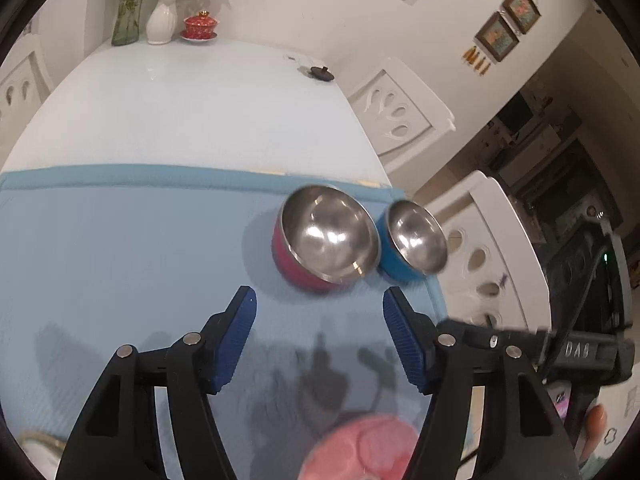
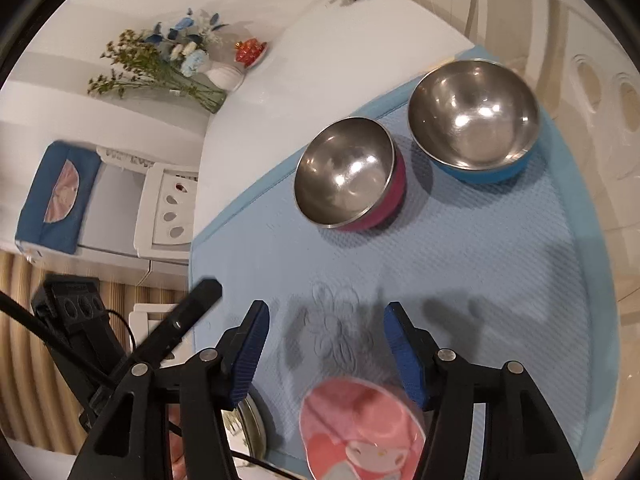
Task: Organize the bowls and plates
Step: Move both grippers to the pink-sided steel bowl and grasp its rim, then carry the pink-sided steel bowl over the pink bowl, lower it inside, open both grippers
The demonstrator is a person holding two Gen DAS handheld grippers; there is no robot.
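White table point(image 1: 180, 112) runs to upper frame; blue mat point(image 1: 120, 260) covers its near part. On mat: pink bowl point(image 1: 320, 240) and blue bowl point(image 1: 412, 240) side by side, pink plate point(image 2: 360, 428) at bottom edge.

The right hand-held gripper point(image 2: 324, 330) hangs over the blue mat point(image 2: 460, 280) with its jaws apart and nothing between them. Beyond it on the mat stand two steel-lined bowls: the pink bowl point(image 2: 348, 174) nearer, the blue bowl point(image 2: 474, 120) just beside it toward the mat's far edge, apparently not touching. A pink plate point(image 2: 360, 428) with a cartoon figure lies on the mat just below the gripper. Left of the mat, off the white surface point(image 2: 320, 60), part of the other hand-held gripper point(image 2: 176, 324) shows, blurred.
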